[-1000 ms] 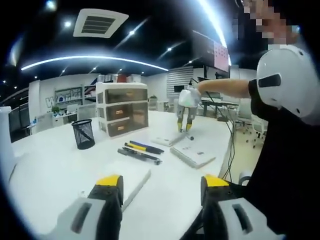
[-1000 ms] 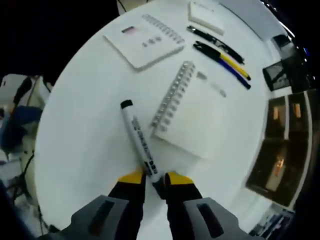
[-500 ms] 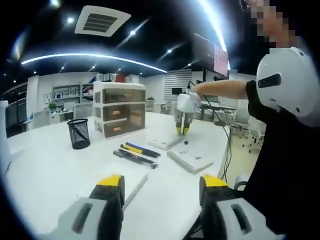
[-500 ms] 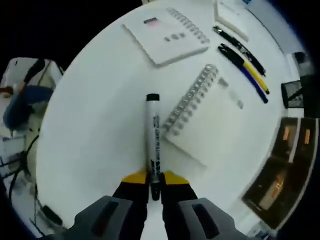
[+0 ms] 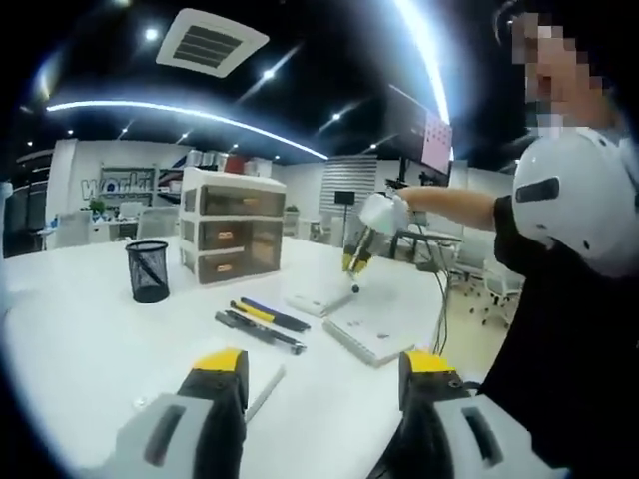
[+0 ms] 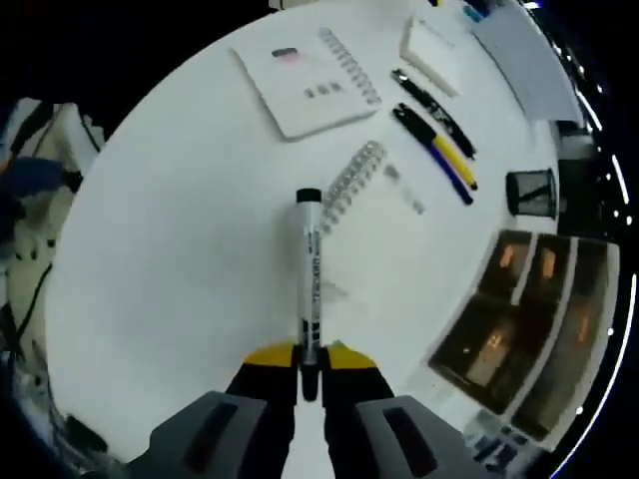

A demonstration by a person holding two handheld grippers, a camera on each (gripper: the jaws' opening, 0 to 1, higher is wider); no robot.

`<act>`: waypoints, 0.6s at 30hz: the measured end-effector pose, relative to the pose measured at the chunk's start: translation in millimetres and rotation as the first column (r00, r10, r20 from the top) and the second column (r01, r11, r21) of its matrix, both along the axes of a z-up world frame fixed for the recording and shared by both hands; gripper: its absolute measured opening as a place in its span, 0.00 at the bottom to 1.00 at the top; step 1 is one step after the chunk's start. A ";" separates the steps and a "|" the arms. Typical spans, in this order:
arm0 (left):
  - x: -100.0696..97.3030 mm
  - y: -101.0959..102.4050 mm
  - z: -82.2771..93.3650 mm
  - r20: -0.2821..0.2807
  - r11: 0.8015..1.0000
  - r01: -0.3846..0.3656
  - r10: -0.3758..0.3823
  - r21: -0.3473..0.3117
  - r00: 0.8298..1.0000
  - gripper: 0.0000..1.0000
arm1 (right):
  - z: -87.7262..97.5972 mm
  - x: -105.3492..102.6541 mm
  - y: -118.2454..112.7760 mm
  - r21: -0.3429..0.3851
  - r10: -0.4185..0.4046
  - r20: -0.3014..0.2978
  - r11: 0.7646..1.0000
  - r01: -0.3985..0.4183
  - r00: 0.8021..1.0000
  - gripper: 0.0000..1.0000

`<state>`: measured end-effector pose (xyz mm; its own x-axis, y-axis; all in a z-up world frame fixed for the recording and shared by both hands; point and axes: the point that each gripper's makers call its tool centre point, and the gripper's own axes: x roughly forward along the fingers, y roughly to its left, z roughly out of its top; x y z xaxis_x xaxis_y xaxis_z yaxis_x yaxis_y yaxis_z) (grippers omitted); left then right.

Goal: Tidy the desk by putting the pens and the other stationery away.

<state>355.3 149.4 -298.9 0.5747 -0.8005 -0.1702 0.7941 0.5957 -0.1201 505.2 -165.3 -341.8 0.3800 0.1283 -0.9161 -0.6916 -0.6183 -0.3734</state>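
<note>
since the earlier frames the marker (image 6: 311, 284) has been lifted off the tabletop (image 6: 180, 220) by the right gripper (image 6: 309, 356), which has been raised well above the notebooks; in the right gripper view the whole desk now looks smaller and farther below. the marker is clamped between the yellow-tipped jaws near its tail end, with its black cap pointing away from the gripper. in the left gripper view the right gripper (image 5: 355, 261) is seen held aloft over the spiral notebook (image 5: 377, 331), the marker's tip just below it. the left gripper (image 5: 318, 374) hangs unclenched and empty, low over the near edge of the tabletop.

three pens (image 5: 258, 321) lie side by side on the tabletop, near the second notebook (image 5: 318, 296). the mesh pen cup (image 5: 148, 270) stands beside the drawer unit (image 5: 226, 238), well apart from the raised marker.

the step in hand is judged to be carrying the marker to the pen cup. the grip should be kept firm, since the marker is held near one end and could swing. the marker is best brought over the cup's mouth, turned upright, lowered inside the rim and only then released, so that the light cup is not tipped.
</note>
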 end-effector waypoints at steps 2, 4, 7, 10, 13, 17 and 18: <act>0.2 0.1 1.9 -0.005 1.000 0.006 -0.007 -0.015 1.000 0.61 | 13.7 6.7 7.3 0.035 0.023 0.080 0.999 -0.025 0.997 0.07; 0.3 0.3 3.4 -0.010 1.000 0.011 -0.011 -0.026 1.000 0.61 | 29.3 12.0 16.9 0.061 0.059 0.167 0.996 -0.070 0.984 0.07; 0.7 1.6 10.2 -0.019 0.998 0.022 -0.023 -0.057 1.000 0.61 | 56.5 17.9 34.1 0.096 0.111 0.311 0.984 -0.148 0.944 0.07; 1.4 2.3 16.2 -0.023 0.996 0.028 -0.030 -0.082 0.999 0.62 | 77.6 18.0 47.1 0.082 0.154 0.419 0.975 -0.206 0.895 0.07; 2.8 2.8 22.8 -0.024 0.994 0.030 -0.033 -0.103 0.999 0.61 | 97.3 11.3 64.6 0.062 0.213 0.514 0.957 -0.284 0.831 0.07; 0.7 -5.0 30.5 -0.040 0.990 0.067 -0.073 -0.124 0.997 0.61 | 115.0 0.5 84.2 0.013 0.289 0.601 0.929 -0.370 0.745 0.07; -0.4 -7.9 33.4 -0.045 0.987 0.081 -0.088 -0.138 0.995 0.61 | 118.0 -2.3 88.3 -0.001 0.304 0.618 0.923 -0.386 0.725 0.07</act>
